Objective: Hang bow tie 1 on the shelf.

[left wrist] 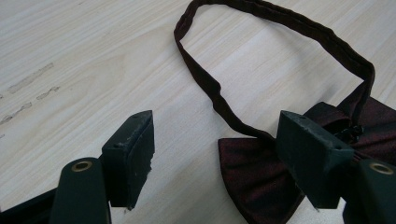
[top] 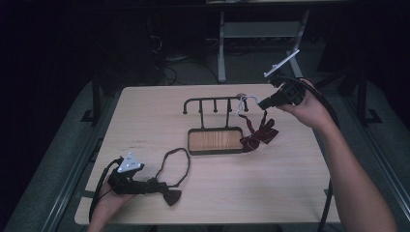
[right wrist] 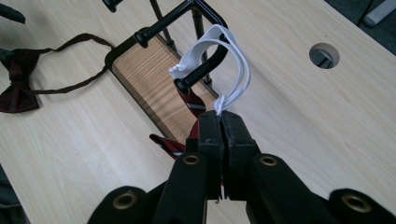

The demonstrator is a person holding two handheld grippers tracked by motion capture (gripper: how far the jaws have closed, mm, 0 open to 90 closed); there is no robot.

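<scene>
A black hook rack [top: 215, 100] on a wooden base [top: 215, 140] stands mid-table. My right gripper [top: 265, 102] is shut on the white elastic band [right wrist: 236, 74] of a red striped bow tie [top: 258, 135]. The band is looped over the rack's end hook [right wrist: 183, 83], and the tie hangs down beside the base. In the right gripper view the jaws [right wrist: 220, 119] pinch the band's knot. My left gripper [top: 147, 186] lies low at the near left, open. A dark maroon bow tie [left wrist: 247, 172] rests on the table partly under its right jaw, its strap [left wrist: 280, 18] looping away.
The wooden table [top: 290, 183] has a round hole [right wrist: 324, 54] behind the rack. The rack's other hooks carry nothing. Metal frame legs and cables stand beyond the far edge. A grey floor border runs along both sides.
</scene>
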